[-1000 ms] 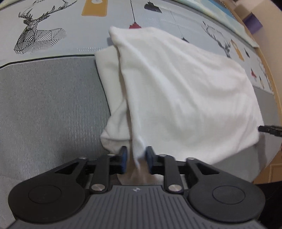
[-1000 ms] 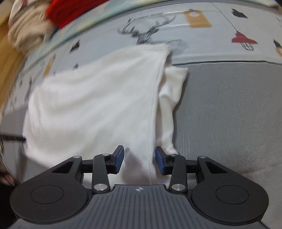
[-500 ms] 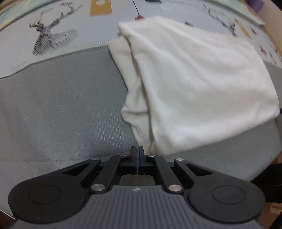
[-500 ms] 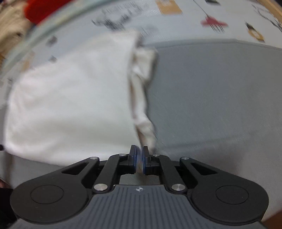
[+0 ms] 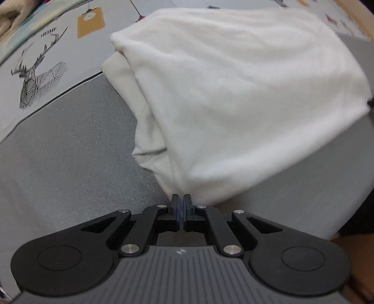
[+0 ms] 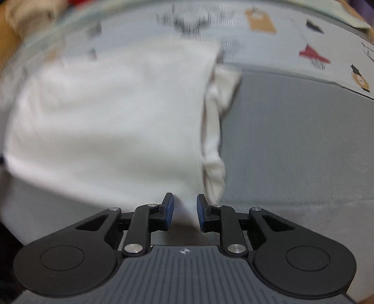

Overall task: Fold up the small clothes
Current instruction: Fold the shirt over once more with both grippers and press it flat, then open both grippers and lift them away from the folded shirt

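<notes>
A white folded garment [image 5: 233, 93] lies on a grey cushion [image 5: 58, 152], with a sleeve bunched along its left edge in the left wrist view. My left gripper [image 5: 181, 203] is shut on the garment's near corner. In the blurred right wrist view the same garment [image 6: 105, 121] fills the left half, its folded sleeve [image 6: 215, 140] on the right side. My right gripper [image 6: 184, 205] is open, with the garment's near corner lying between the blue pads [image 6: 168, 210].
A pale sheet printed with deer heads [image 5: 35, 77] and tags [image 5: 91, 22] lies behind the cushion. Bare grey cushion [image 6: 292, 140] extends right of the garment in the right view. Beige and red clothes [image 6: 23, 14] sit at the far left.
Both grippers shut on the garment's near corners half a second ago. Since then the right gripper has opened again; the left stays shut. The garment has come closer in both views.
</notes>
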Demonstrator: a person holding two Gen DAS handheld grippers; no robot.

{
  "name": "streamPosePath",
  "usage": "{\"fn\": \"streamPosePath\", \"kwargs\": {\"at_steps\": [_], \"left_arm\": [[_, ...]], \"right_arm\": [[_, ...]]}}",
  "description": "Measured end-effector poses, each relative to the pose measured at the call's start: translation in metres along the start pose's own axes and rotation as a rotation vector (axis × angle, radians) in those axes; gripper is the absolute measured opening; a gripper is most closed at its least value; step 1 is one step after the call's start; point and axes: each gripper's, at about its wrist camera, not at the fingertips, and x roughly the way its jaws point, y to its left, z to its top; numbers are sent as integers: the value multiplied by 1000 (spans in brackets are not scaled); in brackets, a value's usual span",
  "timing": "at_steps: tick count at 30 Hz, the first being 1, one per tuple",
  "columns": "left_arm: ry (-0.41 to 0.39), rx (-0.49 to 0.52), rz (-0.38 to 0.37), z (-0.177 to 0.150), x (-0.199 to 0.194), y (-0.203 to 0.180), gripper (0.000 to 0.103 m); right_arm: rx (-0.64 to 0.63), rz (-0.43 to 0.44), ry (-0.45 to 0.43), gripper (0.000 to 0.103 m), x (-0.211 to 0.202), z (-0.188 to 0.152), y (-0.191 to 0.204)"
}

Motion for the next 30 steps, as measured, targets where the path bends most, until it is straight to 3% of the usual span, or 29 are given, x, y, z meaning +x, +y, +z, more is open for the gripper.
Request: {"fn": "streamPosePath", "kwargs": {"at_steps": [11,14,17,19,23,26,30], "left_arm": [[-40,-20,23,0,-16,4,4],[-44,-24,25,4,-17,3,5],[-62,-36,35,9,-19,5,5],[-104,-64,48,13,-27,6,5],[-245,-144,73,26,-44,12,21],[-299,-187,45,38,-48,12,21],[-265,-176,7,52,-32,4,21]], "right_arm": [[35,20,-137,30,-28,7,0],[7,4,-112,36,-18,9,3],[-33,-62,-29,37,0,8,8],[-38,-66,-36,37,0,10,8],[7,-25,-146,38,-20,15,5],[3,-19,-194,39,-23,17,5],[-36,-83,-108,42,-2,19,5]]}}
